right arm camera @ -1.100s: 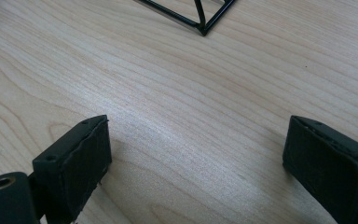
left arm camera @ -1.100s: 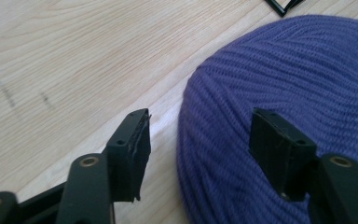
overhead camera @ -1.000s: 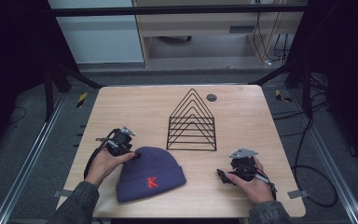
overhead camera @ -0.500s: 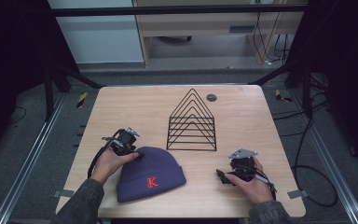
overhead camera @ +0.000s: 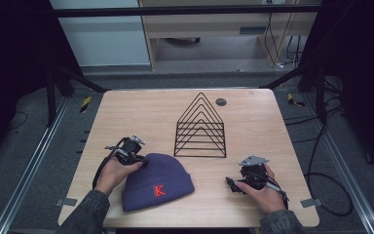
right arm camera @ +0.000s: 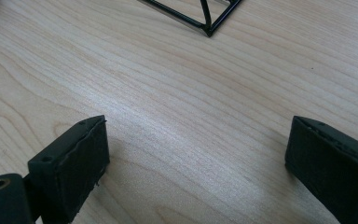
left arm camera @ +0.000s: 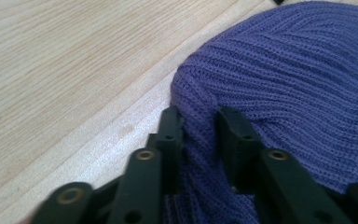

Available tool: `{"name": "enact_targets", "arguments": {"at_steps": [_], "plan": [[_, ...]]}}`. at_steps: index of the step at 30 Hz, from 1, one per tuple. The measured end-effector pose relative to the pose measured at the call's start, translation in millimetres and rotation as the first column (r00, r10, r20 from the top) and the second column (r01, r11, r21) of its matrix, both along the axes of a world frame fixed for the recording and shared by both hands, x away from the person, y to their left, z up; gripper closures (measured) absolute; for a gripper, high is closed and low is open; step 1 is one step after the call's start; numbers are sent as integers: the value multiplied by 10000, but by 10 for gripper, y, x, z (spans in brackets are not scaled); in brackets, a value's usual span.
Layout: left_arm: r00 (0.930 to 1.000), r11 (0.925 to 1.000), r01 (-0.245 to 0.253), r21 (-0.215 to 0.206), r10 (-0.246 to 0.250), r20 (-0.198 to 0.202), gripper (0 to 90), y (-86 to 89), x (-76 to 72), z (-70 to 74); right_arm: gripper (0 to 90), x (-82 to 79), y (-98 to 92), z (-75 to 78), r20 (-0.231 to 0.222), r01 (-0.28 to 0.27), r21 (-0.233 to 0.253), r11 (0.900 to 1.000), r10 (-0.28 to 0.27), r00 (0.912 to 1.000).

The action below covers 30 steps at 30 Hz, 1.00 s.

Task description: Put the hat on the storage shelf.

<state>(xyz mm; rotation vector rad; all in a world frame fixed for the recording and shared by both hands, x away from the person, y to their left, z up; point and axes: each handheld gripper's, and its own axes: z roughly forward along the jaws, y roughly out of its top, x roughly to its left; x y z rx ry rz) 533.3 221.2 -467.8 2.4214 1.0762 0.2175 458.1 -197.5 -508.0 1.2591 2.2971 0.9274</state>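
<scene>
Left gripper (left arm camera: 199, 122) moved onto purple beanie (left arm camera: 284, 88), pinching a fold, right gripper (right arm camera: 196, 154) wide open, empty

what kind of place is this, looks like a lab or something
Probably a lab or recording rig, not a home: a bare wooden table boxed in by a dark metal frame, cables trailing over the floor, and only test props set out, a beanie and a wire rack.
</scene>
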Motion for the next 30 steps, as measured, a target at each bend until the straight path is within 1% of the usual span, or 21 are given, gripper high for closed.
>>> {"name": "enact_targets", "arguments": {"at_steps": [2,4,6,8,9,10,11,14,19,21,22,23,25,27,30], "plan": [[9999,10000,-39,-2,39,147,758,-7,-21,9,64,0,0,0,-2,-1,9,10000,1,10000],[9971,9996,-179,-223,195,740,793,0,-56,46,64,0,0,0,4,-2,5,10000,2,10000],[9942,9992,-166,-354,202,1052,800,-4,-92,86,64,0,-1,0,3,-11,8,10000,11,10000],[9914,9994,-91,-339,135,1298,803,-20,-133,128,63,0,-1,0,2,-14,9,10000,14,10000],[9895,9996,70,-272,-30,1448,804,-36,-183,185,63,0,-1,-1,5,-17,9,10000,17,10000],[9875,9995,107,-281,-62,1572,805,-40,-210,214,63,0,-1,-1,9,-19,11,10000,19,10000],[9875,9995,107,-281,-62,1572,805,-40,-210,214,63,0,-1,-1,9,-19,11,10000,19,10000],[9819,9987,260,-428,-175,1888,807,-39,-298,325,63,-1,-2,-1,14,-23,15,10000,23,10000],[9690,9966,676,-462,-546,2409,807,-66,-459,509,62,-2,-1,-2,24,-13,14,10000,13,10000],[9597,9943,951,-471,-790,2695,808,-102,-548,620,62,-3,-1,-3,33,-11,15,10000,11,10000],[9597,9943,951,-471,-790,2695,809,-102,-548,620,62,-3,-1,-3,33,-11,15,10000,11,10000],[9555,9932,1063,-480,-887,2812,809,-119,-581,666,63,-3,-2,-2,21,-17,9,10000,17,10000],[9501,9920,1190,-421,-1014,2951,810,-145,-623,729,63,-4,-1,-3,26,-15,17,10000,15,10000],[9428,9900,1360,-383,-1174,3119,811,-167,-662,806,62,-5,-1,-2,22,-12,13,10000,12,10000],[9361,9873,1548,-353,-1352,3246,812,-188,-698,895,62,-7,1,-4,26,3,37,10000,-3,10000]]}}
